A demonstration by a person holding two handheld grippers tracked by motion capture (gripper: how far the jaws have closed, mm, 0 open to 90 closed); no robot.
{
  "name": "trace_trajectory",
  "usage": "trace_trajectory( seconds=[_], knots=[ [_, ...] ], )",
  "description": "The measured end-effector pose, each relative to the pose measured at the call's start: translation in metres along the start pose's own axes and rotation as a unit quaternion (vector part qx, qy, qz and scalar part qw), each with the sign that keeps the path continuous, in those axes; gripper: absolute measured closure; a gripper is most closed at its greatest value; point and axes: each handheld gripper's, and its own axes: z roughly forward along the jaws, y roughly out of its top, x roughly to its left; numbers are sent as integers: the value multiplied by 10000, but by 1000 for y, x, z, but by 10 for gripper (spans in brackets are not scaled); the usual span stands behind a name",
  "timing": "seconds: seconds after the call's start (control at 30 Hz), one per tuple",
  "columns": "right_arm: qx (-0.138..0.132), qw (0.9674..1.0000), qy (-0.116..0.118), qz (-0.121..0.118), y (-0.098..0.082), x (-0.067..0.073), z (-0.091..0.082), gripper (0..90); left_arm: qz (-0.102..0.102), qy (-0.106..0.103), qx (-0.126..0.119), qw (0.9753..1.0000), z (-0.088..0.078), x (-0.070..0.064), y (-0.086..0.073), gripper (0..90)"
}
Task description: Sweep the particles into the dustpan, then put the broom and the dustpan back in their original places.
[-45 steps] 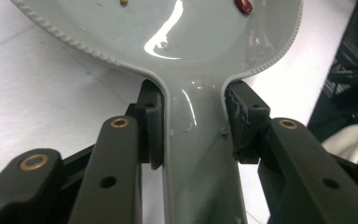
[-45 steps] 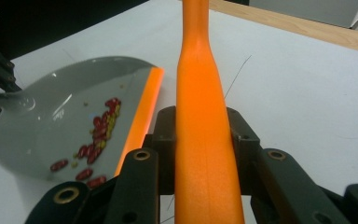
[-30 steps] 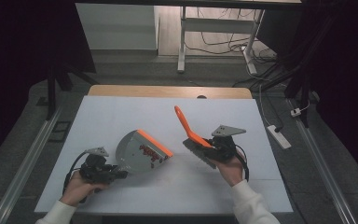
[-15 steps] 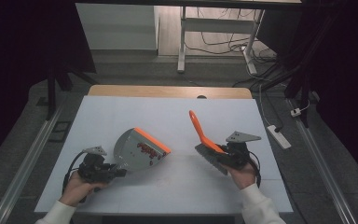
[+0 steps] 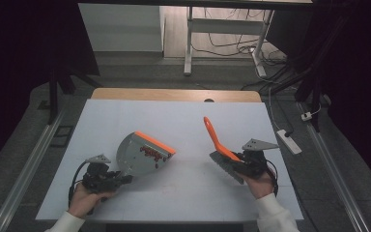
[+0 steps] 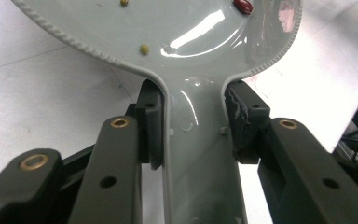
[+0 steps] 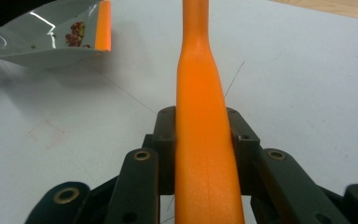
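White table [image 5: 183,121], brush [image 5: 222,154] bristles touching

I count 1 grey dustpan [image 5: 137,155] w/ orange lip, 1 orange-handled brush [image 5: 216,140], 2 grippers: left gripper [image 5: 107,178] and right gripper [image 5: 244,162], 1 in each hand. 1 white table [image 5: 183,125]. 1 heap of small red beans [image 5: 149,152] in the pan, too tiny to count; up close I see 2 greenish beans [image 6: 143,47] & 1 red.
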Motion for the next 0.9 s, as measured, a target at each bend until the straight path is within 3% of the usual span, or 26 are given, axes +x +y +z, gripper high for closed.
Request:
trace_trajectory(
  seconds=[0.2,0.4,0.9],
  knots=[
    [-13,9999,93,95,-4,-3,-10,700,-247,298,-220,9990,-1,-8,-4,614],
    [60,9999,49,95,-6,-3,-12,700,-588,581,-385,9958,-5,-9,-13,614],
    [218,9996,178,78,-6,5,-5,700,-1000,829,-538,9901,-10,0,-18,614]
  ],
)
